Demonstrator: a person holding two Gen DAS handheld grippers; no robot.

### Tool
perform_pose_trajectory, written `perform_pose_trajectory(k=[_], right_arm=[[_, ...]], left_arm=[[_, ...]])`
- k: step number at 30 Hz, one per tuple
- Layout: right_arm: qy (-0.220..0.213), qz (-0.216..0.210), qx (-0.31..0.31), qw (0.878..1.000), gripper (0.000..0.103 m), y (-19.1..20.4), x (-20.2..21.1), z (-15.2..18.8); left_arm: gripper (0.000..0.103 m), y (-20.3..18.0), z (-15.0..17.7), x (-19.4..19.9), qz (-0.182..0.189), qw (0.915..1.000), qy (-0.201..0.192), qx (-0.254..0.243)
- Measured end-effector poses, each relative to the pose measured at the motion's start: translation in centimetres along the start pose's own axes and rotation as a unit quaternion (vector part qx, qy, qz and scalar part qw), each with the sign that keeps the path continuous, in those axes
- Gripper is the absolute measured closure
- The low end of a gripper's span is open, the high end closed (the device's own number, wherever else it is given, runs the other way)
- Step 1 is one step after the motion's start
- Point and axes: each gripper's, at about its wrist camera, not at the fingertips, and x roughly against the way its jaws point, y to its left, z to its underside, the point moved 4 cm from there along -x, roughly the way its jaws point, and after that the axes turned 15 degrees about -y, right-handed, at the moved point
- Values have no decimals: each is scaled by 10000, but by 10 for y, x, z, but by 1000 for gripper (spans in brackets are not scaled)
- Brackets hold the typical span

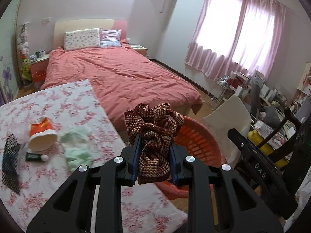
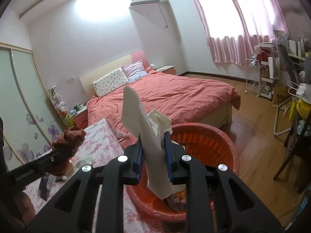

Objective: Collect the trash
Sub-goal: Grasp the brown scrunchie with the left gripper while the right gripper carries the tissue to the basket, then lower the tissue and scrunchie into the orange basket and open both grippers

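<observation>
Both grippers carry their loads toward the red basket (image 2: 229,145) off the table's (image 1: 48,101) right edge: the left gripper (image 1: 155,145) is clamped narrowly on a bunched brown cloth (image 1: 153,124), the right gripper (image 2: 152,145) pinching white paper (image 2: 143,132) above the basket's rim, apparently for dropping in.

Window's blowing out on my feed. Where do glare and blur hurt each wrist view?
Left wrist view: pink curtains blown white; paper cup and green cloth smeared by blur; scarf sharp. Right wrist view: ceiling glare washes the wall; white paper and orange basket readable.
</observation>
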Motion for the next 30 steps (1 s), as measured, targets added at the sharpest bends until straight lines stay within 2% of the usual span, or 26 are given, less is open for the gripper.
perform_pose_trajectory(k=[8, 26, 30], right_arm=[[-7, 143, -160, 9998, 82, -23, -10, 0], [102, 293, -355, 9989, 82, -40, -34, 7], [197, 335, -472, 9981, 76, -50, -45, 7]], left_arm=[[77, -20, 9, -19, 258, 9995, 157, 3], [76, -41, 27, -51, 453, 9973, 578, -60], [72, -45, 35, -61, 460, 9963, 718, -93]])
